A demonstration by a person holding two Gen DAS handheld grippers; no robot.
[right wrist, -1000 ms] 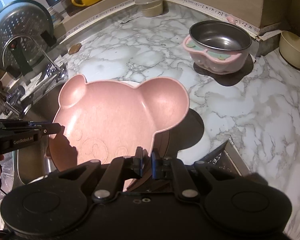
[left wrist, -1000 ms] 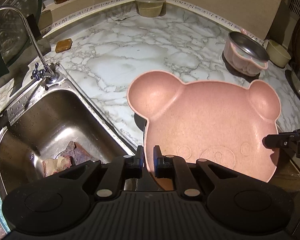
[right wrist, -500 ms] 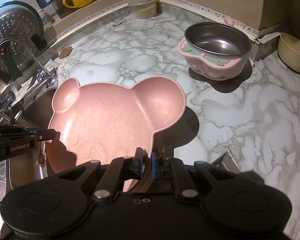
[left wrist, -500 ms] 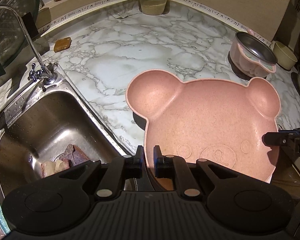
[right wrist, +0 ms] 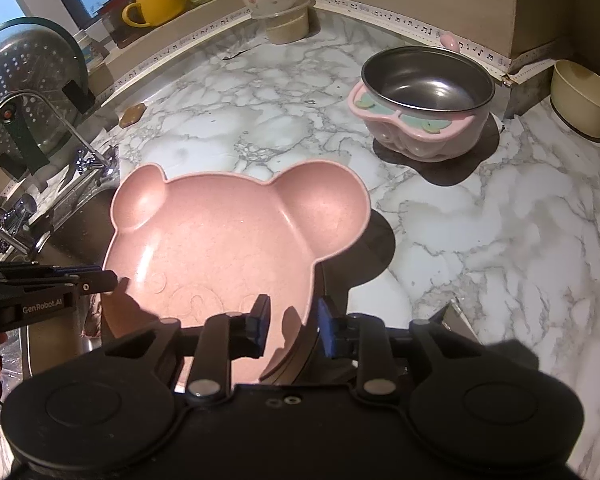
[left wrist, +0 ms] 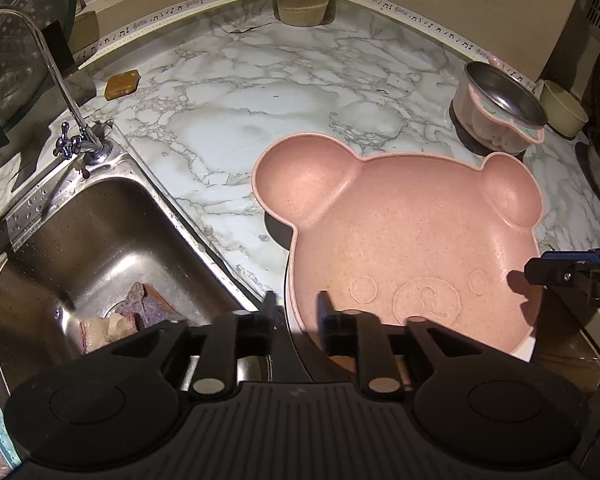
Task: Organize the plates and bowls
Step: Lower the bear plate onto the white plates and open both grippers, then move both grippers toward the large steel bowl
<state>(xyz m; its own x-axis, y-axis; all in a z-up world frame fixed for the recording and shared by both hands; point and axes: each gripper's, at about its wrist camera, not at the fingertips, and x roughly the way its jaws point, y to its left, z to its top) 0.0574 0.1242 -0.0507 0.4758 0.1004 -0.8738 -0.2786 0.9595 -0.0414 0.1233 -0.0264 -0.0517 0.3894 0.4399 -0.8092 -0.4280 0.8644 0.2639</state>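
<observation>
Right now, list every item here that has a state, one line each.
Left hand-held gripper: open, astride the plate's near rim.
Right hand-held gripper: open, astride the plate's rim.
Pink bear plate: upright, empty, on a dark stack at the counter edge.
Steel-lined pink bowl: upright, empty.
Sink: undrained scraps or rags at the bottom.
Faucet: no water running.

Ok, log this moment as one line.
pink bear plate: level, beside sink | left gripper: open around rim | right gripper: open around rim

In the left wrist view, the sink (left wrist: 100, 248) is set at lower left, the bear-shaped plate (left wrist: 412, 248) at lower right, the steel bowl (left wrist: 500, 108) at upper right.
</observation>
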